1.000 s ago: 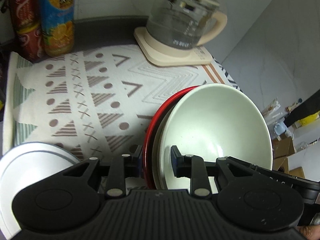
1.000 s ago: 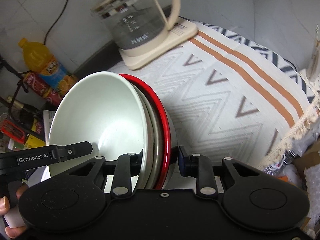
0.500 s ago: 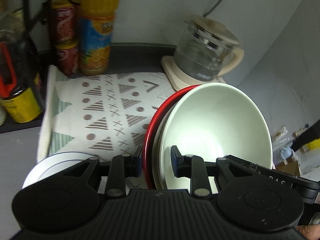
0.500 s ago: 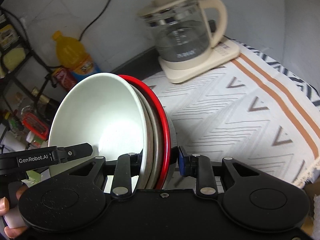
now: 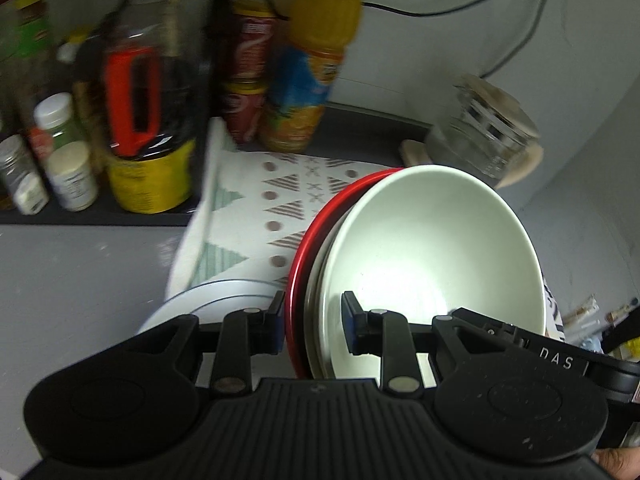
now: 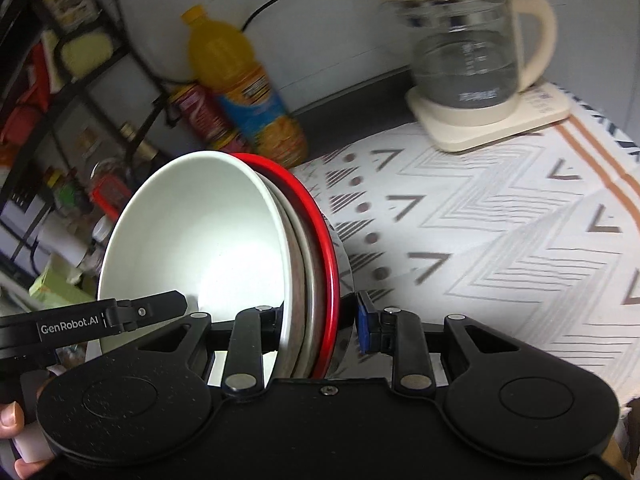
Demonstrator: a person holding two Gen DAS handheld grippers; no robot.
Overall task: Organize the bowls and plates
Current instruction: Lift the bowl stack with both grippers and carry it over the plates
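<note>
Two grippers share one load: your left gripper [image 5: 312,328] and your right gripper [image 6: 318,328] each have their fingers pinched on the rim of the same tilted stack of dishes, from opposite sides. That stack is a pale green round bowl [image 5: 432,256] nested in a grey shallow dish [image 5: 316,320], backed by a glossy red round plate [image 5: 296,280], all held on edge above the desk. Below it, in your left view, a white plate with thin blue rings [image 5: 216,294] lies on the white cloth with brown triangle and zigzag patterns [image 6: 500,232]. Farther back stand a glass kettle with a cream handle and base [image 6: 472,52] and an orange juice bottle [image 6: 240,80], both blurred.
</note>
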